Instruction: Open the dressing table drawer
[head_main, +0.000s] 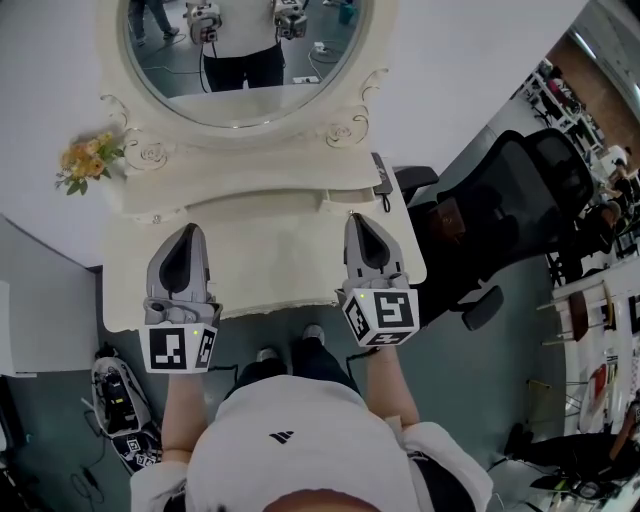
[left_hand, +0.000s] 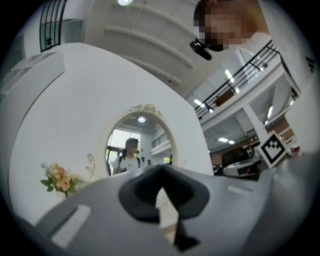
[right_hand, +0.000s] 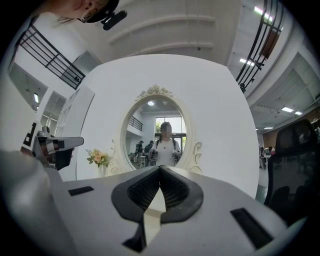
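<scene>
White wall backs a cream dressing table (head_main: 270, 250) with an oval mirror (head_main: 250, 95) and a small bunch of flowers (head_main: 88, 160) at its left; a black office chair (head_main: 510, 190) stands to the right. The left gripper (head_main: 187, 232) has its jaws closed tip to tip with nothing between them. The right gripper (head_main: 360, 222) is likewise closed and empty. Both are held side by side above the tabletop's front half, touching nothing and pointing at the mirror, forearms reaching out from the body. The drawer front is hidden under the table's front edge.
</scene>
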